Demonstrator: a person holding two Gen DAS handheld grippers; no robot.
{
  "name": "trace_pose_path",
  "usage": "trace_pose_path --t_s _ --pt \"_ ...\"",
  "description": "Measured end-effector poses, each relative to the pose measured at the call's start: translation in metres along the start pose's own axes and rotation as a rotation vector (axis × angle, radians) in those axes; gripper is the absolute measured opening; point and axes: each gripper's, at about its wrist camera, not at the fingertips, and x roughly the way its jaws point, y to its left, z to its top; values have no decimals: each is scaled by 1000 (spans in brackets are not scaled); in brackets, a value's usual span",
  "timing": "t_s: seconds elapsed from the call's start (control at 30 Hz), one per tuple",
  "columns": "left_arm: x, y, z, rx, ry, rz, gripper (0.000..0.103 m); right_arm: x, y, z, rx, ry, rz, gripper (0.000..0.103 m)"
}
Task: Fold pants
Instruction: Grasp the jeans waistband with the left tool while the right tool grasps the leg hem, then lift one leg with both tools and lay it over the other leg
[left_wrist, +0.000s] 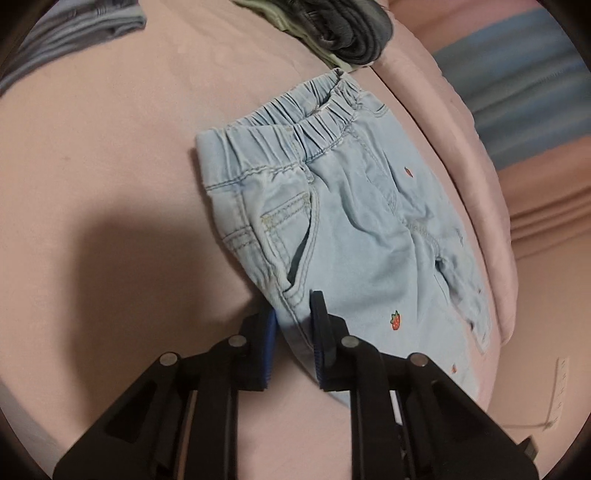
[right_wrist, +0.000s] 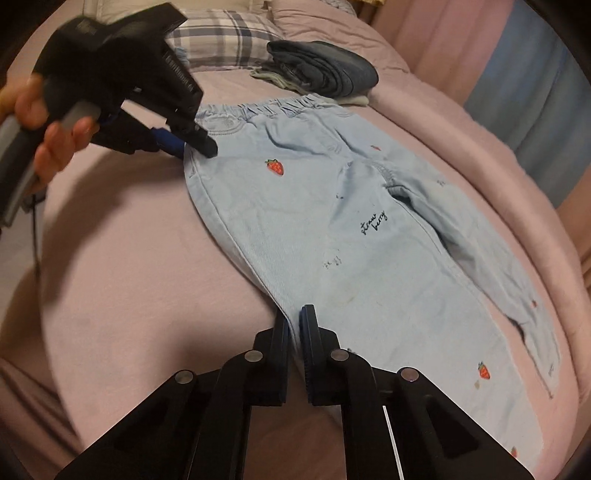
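Note:
Small light-blue pants (left_wrist: 351, 221) with strawberry patches lie flat on the pink bed, waistband at the far end. My left gripper (left_wrist: 295, 328) is shut on the pants' left side edge just below the hip pocket. In the right wrist view the same pants (right_wrist: 314, 221) stretch toward me. There the left gripper (right_wrist: 195, 147), held by a person's hand (right_wrist: 55, 122), pinches the hip edge. My right gripper (right_wrist: 295, 332) is shut on the same outer edge farther down the leg, with a fold of cloth between its pads.
A stack of folded dark clothes (right_wrist: 325, 70) sits just beyond the waistband, also seen in the left wrist view (left_wrist: 343, 33). A plaid pillow (right_wrist: 229, 37) lies behind it. A folded grey garment (left_wrist: 74, 33) is at the far left. The bed's rounded edge (right_wrist: 517, 184) runs close along the pants' right side.

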Motion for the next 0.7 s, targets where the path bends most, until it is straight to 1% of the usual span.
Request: trace_pose_path --t_s 0.03,0.1,0.17,0.2,0.23,0.27,0.3,0.33,0.4,0.43,0.47,0.5,0.53,0.57,0.6,0.63,0.67,0.7 --pt "0 2 -1 14 6 17 18 0 0 0 6 2 15 8" --pt "1 2 -4 70 26 57 23 5 1 -4 17 19 72 8" --pt "-5 -6 -5 135 21 98 27 5 -2 -5 43 22 92 11" --pt "-10 -15 -7 202 8 141 32 1 -10 -3 86 16 128 17" --pt "-16 -23 -10 251 -17 166 33 -2 -16 -2 119 13 155 27" --pt "-21 -29 -12 292 -42 176 35 -8 -23 -2 152 -2 169 32" --pt "-26 -40 -14 348 -72 183 38 -16 -33 -2 192 -30 165 39" --pt "-27 -46 -15 377 -89 185 39 -21 -42 -3 220 -46 156 41" --pt "-22 -63 -17 450 -111 161 47 -25 -62 -6 279 -54 110 42" --pt "-13 -70 -18 480 -103 144 47 -23 -67 -8 292 -41 79 42" --pt "-2 -77 -20 511 -92 147 47 -19 -73 -11 307 -20 40 42" --pt "8 -82 -25 548 -84 167 47 -13 -78 -16 324 17 7 42" --pt "24 -85 -32 613 -64 230 47 -10 -81 -23 331 43 0 42" --pt "34 -85 -37 644 -37 265 47 -5 -82 -30 331 74 -4 42" --pt "46 -79 -45 674 25 294 47 5 -83 -40 318 145 -25 41" --pt "47 -73 -53 706 12 282 47 8 -83 -48 308 169 -24 42" --pt "43 -71 -58 733 -7 271 47 2 -84 -57 313 136 -7 42" --pt "42 -69 -61 756 14 268 48 -3 -88 -66 335 152 25 42"
